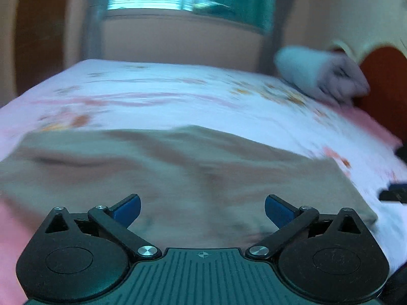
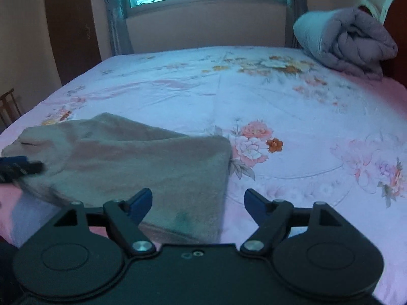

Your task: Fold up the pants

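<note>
A: Where are the pants (image 2: pixel 132 157) found?

B: They are laid flat on the flowered bedsheet (image 2: pixel 279 96), at the near side of the bed, well apart from the rolled quilt (image 2: pixel 343 43) that is kept at the far right corner. A folded shape is seen, with one straight edge turned toward the bare sheet.

A: And how are the pants placed against the right gripper (image 2: pixel 198 204)?

B: The jaws are held apart, and nothing is pinched. The left blue fingertip (image 2: pixel 140 203) is seen above the pants' near right corner; the other tip is seen over the bare sheet, just beside the pants' right edge. (Whether cloth is touched cannot be told.)

A: The left gripper (image 1: pixel 202 209)?

B: It is spread wide and empty as well. In its blurred view the pants (image 1: pixel 178 172) are seen filling the gap between the fingers and reaching beyond both tips, so the gripper is placed above their near edge. Its tip (image 2: pixel 17 167) is also caught at the pants' left side in the right wrist view.
</note>
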{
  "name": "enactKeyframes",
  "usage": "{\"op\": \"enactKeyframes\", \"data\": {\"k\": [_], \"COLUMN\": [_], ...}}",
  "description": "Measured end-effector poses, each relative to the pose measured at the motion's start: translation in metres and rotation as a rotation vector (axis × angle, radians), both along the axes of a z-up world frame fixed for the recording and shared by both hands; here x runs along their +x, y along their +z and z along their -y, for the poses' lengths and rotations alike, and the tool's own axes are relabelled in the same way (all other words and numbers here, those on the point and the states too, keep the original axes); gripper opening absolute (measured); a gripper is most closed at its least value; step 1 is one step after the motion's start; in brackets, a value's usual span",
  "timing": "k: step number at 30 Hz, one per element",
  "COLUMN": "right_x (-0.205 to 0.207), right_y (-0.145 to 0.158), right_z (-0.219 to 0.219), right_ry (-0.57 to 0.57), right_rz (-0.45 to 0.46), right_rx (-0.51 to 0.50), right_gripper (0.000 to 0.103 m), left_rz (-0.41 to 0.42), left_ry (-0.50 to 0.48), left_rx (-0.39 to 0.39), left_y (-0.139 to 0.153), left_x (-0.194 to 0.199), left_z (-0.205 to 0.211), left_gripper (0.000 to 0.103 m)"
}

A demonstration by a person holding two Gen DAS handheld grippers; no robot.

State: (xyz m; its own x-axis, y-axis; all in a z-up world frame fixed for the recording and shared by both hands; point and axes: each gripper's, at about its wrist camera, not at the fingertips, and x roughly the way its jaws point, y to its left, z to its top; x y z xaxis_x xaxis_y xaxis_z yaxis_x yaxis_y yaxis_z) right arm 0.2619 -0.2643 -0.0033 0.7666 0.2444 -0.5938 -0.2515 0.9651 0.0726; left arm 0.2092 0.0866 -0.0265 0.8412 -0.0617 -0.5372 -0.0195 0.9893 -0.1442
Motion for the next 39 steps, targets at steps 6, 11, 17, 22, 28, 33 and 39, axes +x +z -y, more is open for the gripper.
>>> {"op": "enactKeyframes", "data": {"k": [6, 11, 17, 22, 28, 33, 39], "right_x": [-0.006, -0.007, -0.005, 0.002, 0.016, 0.016, 0.023], "right_y": [0.002, -0.004, 0.002, 0.004, -0.004, -0.013, -0.055], "right_z": [-0.017, -0.047, -0.076, -0.093, -0.137, -0.192, -0.233], "right_ry": [-0.008, 0.003, -0.010, -0.056, -0.025, 0.071, 0.143], "right_rz": [-0.016, -0.052, -0.056, -0.037, -0.049, -0.030, -0.081], "right_rx": [0.056, 0.059, 0.062, 0.071, 0.067, -0.037, -0.212], "right_gripper": [0.073, 0.073, 0.074, 0.074, 0.074, 0.075, 0.097], "left_rz": [0.009, 0.049, -0.004, 0.012, 0.047, 0.102, 0.144], "left_ry": [0.303, 0.393, 0.385, 0.336, 0.350, 0.284, 0.203], "left_rx": [-0.309, -0.655, -0.693, -0.554, -0.595, -0.566, -0.530], "left_y": [-0.030, -0.071, -0.085, -0.092, -0.091, -0.060, -0.012], "left_x": [-0.038, -0.029, 0.027, 0.060, 0.045, 0.033, 0.030], "left_z": [-0.152, -0.239, -0.273, -0.269, -0.279, -0.273, -0.257], "left_gripper": [0.103, 0.103, 0.103, 0.103, 0.046, 0.042, 0.042]}}
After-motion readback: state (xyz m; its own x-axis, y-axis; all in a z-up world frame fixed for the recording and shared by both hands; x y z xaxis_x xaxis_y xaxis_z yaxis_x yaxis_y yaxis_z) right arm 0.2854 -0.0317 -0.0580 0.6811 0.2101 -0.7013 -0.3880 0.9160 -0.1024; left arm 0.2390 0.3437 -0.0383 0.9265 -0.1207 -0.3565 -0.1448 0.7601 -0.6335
